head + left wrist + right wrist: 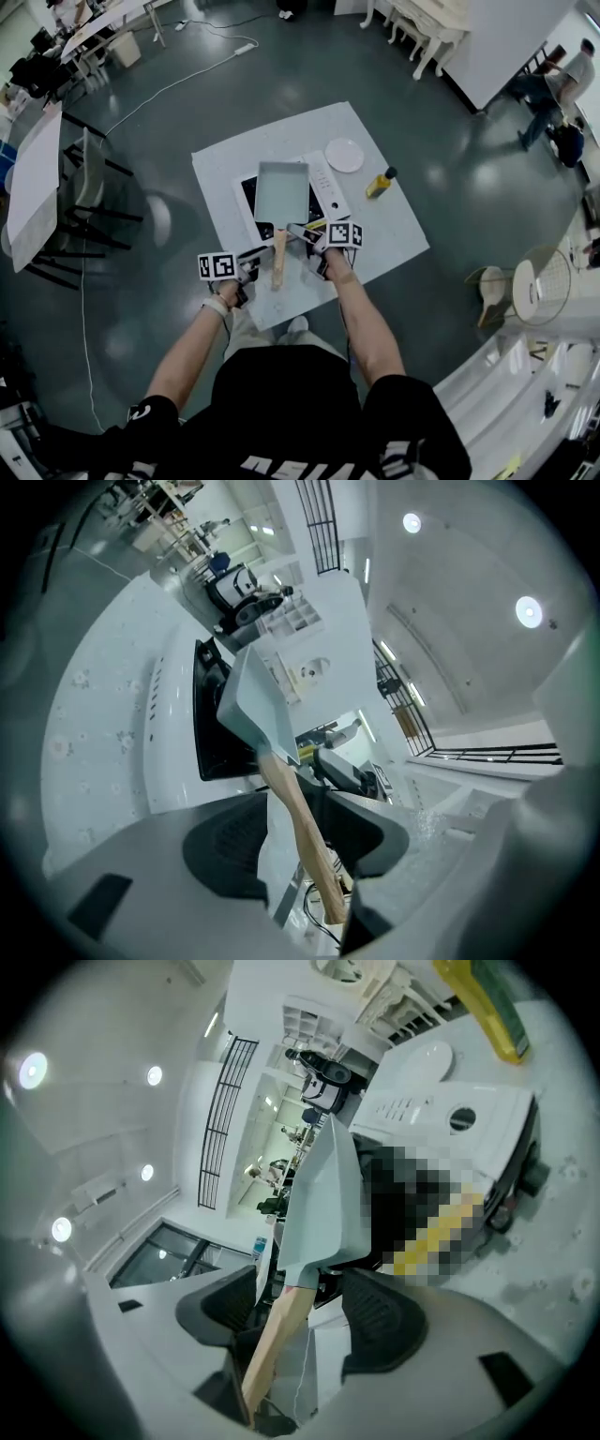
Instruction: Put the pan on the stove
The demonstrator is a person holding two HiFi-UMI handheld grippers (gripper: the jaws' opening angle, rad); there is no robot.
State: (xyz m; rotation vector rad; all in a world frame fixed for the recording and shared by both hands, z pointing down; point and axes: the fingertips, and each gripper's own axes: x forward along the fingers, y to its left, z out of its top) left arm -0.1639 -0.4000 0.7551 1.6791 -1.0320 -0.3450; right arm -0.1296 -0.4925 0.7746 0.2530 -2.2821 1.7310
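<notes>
My left claw (251, 260) is near the front edge of the white table (394, 246), just left of the pan's wooden handle (278, 259). The head view shows only where it is. Its own view gives the state: jaws wide apart, handle running thru the gap btwn them, neither pad pressing on it, so nothing's held. That view also catches the stove's dark glass side-on, w/ the pan's grey wall rising over it, but no plate or bottle.

Mid-table, only the head view gives the whole layout. The pan (281, 192), grey & rectangular, sits on the black top of the stove (246, 199), w/ the handle reaching past the stove's near edge toward me.

My right claw (307, 234) is just right of the handle, by the pan's near right corner. Seen from its own camera the jaws are also spread wide. The handle shows in the gap, closer to the left pad, and I see no squeeze on it, so it's empty too. This view adds what the left one lacks: the stove's white control strip w/ buttons.

Further right, beyond the stove, is the white plate (344, 155). The yellow bottle (380, 183) w/ dark cap is to the stove's right. Both also show at the top right of the right claw's view.
</notes>
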